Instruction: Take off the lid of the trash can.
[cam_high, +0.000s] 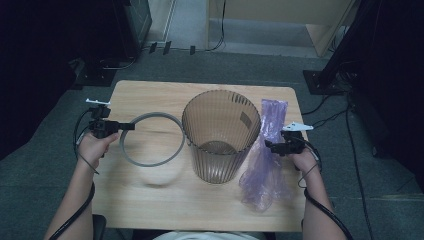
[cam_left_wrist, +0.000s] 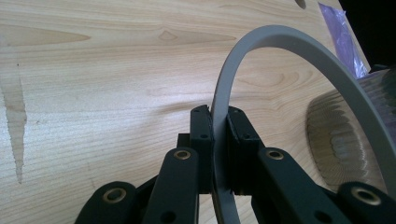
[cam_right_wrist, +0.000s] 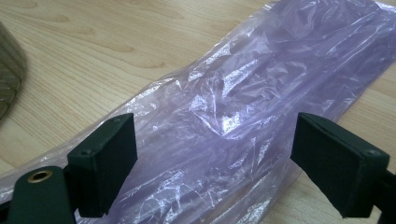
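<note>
From the high view, a ribbed, translucent brown plastic waste bin (cam_high: 221, 136) stands upright near the middle of the pale wooden table (cam_high: 150, 92). To its left, the left gripper (cam_high: 126, 126) holds a thin grey plastic ring (cam_high: 151, 139) by its left edge; the ring looks lifted off the table, as a soft shadow lies below it. To the right of the bin, a crumpled, pale purple plastic bag (cam_high: 267, 155) lies stretched along the table, and the right gripper (cam_high: 268, 145) hovers at the bag's middle, close beside the bin wall.

In the left gripper view, the two black jaws are clenched on the grey ring (cam_left_wrist: 299, 60), whose band passes edge-on between the pads (cam_left_wrist: 201, 140) and arches away towards the ribbed bin (cam_left_wrist: 345, 135). The grip is on a narrow strip of the band, so the ring could pivot or slip out if it is swung quickly or knocks the bin rim.

In the right gripper view, the jaws stand wide apart, holding nothing, with the purple bag (cam_right_wrist: 243, 116) lying flat on the wood between and beyond the pads (cam_right_wrist: 105, 163). The film is thin and slick: closing from this height may pinch only one layer, or nothing, and a low approach could push the bag aside rather than gather it. A sideways drag might also nudge the light bin.
</note>
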